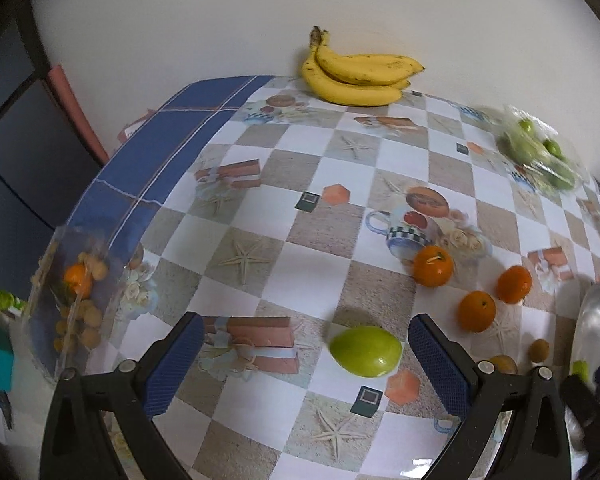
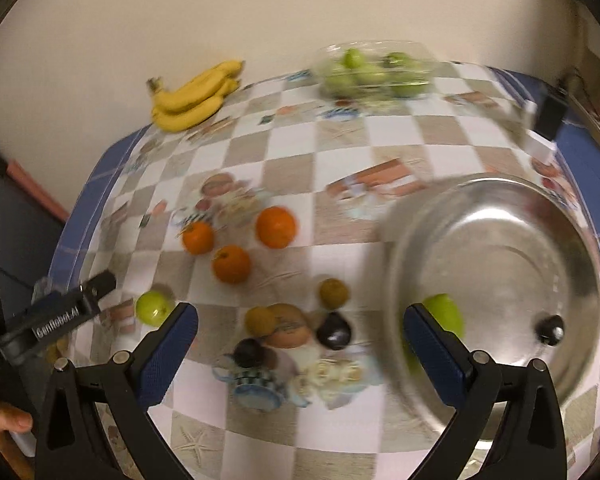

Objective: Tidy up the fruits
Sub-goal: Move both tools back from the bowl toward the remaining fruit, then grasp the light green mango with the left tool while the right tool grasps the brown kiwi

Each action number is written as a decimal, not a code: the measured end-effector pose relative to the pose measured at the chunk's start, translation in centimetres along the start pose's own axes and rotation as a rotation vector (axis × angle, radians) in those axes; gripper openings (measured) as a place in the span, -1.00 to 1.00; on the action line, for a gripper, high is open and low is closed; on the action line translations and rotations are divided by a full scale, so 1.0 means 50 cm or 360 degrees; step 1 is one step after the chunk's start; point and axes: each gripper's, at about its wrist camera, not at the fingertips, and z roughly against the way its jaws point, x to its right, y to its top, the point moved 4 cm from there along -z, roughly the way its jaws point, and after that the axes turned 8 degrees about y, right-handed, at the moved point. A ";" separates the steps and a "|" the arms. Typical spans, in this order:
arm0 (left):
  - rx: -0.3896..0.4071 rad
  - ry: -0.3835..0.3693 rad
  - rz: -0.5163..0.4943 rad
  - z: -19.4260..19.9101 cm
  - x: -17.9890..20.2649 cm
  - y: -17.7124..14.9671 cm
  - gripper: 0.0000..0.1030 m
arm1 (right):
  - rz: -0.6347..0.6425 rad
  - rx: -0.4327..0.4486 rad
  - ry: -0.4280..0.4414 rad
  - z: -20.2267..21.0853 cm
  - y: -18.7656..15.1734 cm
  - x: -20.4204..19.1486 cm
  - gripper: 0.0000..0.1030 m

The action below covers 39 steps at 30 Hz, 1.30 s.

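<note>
Blue-padded left gripper hangs with jaws wide, a green apple on the checkered tablecloth between them, untouched. Right gripper also gapes wide, empty; a second green apple sits inside the steel bowl, lower right. Three oranges cluster mid-frame

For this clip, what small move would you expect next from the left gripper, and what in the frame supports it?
Probably a short advance and descent so the open left gripper straddles the green apple, then close. The apple lies loose on the table, nearer one finger than the other, so a slight shift toward it looks needed. Another green apple already sits in the metal bowl.
</note>
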 end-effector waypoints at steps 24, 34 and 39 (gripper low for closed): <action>-0.0302 -0.0242 -0.0041 -0.109 0.065 -0.030 0.82 | 0.0094 -0.0252 -0.0030 -0.136 -0.022 -0.043 0.23; -0.0352 -0.0251 -0.0080 -0.129 0.080 -0.041 0.58 | 0.0052 -0.0303 -0.0064 -0.160 -0.026 -0.029 -0.27; -0.0363 -0.0248 -0.0079 -0.136 0.082 -0.045 0.40 | 0.0029 -0.0298 -0.0046 -0.159 -0.026 -0.026 -0.41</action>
